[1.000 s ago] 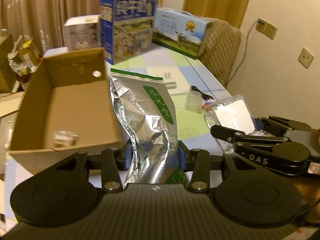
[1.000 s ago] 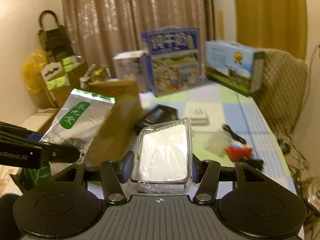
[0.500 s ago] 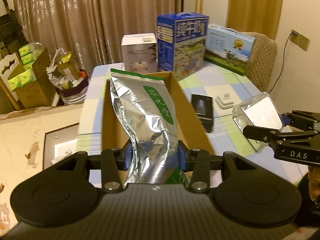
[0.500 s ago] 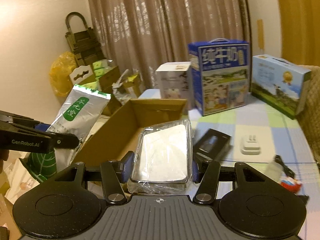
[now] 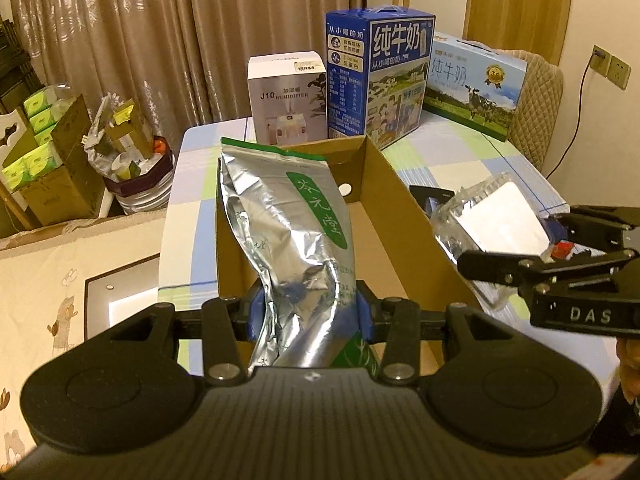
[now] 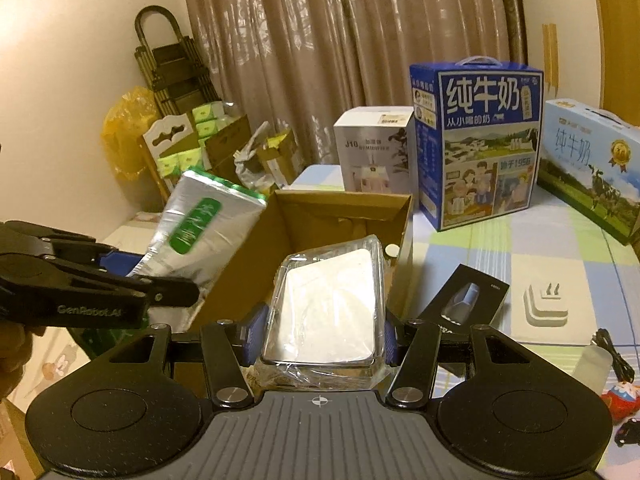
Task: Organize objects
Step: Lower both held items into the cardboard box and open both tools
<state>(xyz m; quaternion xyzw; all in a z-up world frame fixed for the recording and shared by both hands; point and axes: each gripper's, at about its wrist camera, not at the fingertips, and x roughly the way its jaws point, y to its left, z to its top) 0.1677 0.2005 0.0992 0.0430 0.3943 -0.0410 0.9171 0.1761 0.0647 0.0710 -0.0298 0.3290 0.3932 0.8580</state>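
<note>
My left gripper point(image 5: 310, 312) is shut on the lower part of a silver foil bag point(image 5: 288, 232) with a green label, held upright over the open cardboard box point(image 5: 400, 200). My right gripper point(image 6: 324, 332) is shut on a clear plastic-wrapped packet point(image 6: 332, 304) with a white face, held above the near right side of the same cardboard box point(image 6: 344, 200). In the left wrist view the right gripper point(image 5: 560, 264) and its packet point(image 5: 496, 216) hang just right of the box. The right wrist view shows the left gripper point(image 6: 120, 280) and the foil bag point(image 6: 204, 232) at the box's left.
Behind the box stand a white humidifier carton point(image 6: 372, 152), a tall blue milk carton point(image 6: 476, 140) and a light-blue milk carton point(image 6: 592, 160). A black box point(image 6: 464, 300) and a white plug block point(image 6: 546, 306) lie to its right. Cluttered boxes point(image 5: 48, 152) crowd the floor at left.
Both grippers have swung across with their loads still gripped. The cardboard box, earlier off to the left, now lies straight ahead beneath the foil bag and the packet.
</note>
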